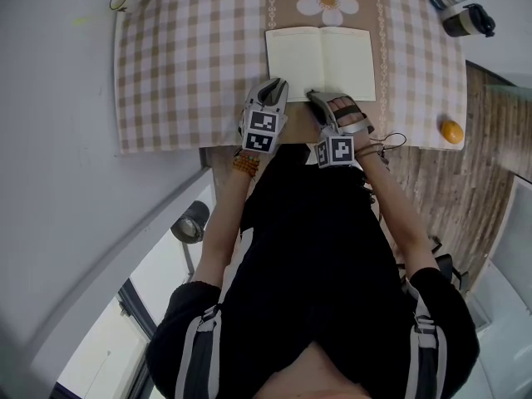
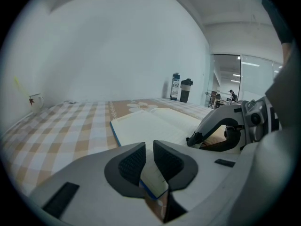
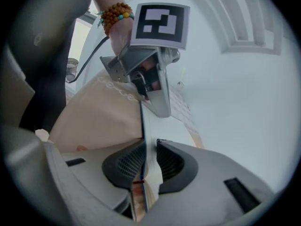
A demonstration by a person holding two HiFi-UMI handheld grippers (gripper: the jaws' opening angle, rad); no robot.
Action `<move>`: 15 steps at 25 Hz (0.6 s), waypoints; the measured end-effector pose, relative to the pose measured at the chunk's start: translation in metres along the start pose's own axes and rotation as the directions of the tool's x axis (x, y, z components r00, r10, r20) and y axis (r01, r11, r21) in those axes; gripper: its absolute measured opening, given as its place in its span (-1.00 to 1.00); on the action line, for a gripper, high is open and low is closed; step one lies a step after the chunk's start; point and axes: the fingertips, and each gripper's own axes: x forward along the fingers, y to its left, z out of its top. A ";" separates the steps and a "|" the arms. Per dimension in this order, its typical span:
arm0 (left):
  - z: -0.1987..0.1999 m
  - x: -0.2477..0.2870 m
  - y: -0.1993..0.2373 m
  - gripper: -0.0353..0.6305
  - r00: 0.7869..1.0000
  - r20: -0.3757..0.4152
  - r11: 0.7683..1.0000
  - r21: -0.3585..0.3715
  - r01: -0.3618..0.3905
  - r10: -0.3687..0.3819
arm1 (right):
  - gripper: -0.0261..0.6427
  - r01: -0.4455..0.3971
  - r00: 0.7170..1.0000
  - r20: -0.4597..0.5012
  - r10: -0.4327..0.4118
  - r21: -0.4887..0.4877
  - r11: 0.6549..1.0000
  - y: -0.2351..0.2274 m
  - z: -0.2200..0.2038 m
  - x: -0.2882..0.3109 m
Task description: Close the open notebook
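Note:
The open notebook (image 1: 320, 61) lies flat on the checked tablecloth (image 1: 183, 56), white pages up, its blue cover showing at the edges. My left gripper (image 1: 273, 87) is at its near left corner; in the left gripper view the corner (image 2: 153, 175) sits between the pads of the left gripper (image 2: 149, 147), which are closed on it. My right gripper (image 1: 317, 98) is at the near edge by the spine. In the right gripper view the notebook's edge (image 3: 164, 128) runs between the pads of the right gripper (image 3: 150, 147), which pinch it. The left gripper (image 3: 146, 95) shows beyond.
A cup (image 1: 125, 1) stands at the cloth's far left corner and two bottles (image 1: 465, 7) at the far right. An orange (image 1: 451, 131) rests near the right front edge. The table's front edge is just behind both grippers, against the person's body.

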 end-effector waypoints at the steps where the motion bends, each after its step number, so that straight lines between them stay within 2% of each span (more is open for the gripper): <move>1: 0.001 -0.001 0.001 -0.71 1.000 0.005 1.000 -0.006 -0.002 0.002 | -0.69 0.000 1.000 0.001 0.000 0.005 1.000 0.000 0.000 0.000; 6: 0.009 -0.007 0.006 -0.71 0.999 0.034 0.999 -0.046 -0.012 0.013 | -0.73 0.014 1.000 0.004 -0.014 0.042 0.999 -0.001 0.000 -0.001; 15: 0.010 -0.023 0.020 -0.71 0.997 0.058 0.983 -0.182 -0.034 0.045 | -0.80 0.058 0.998 0.016 -0.060 0.103 0.993 -0.005 0.001 -0.006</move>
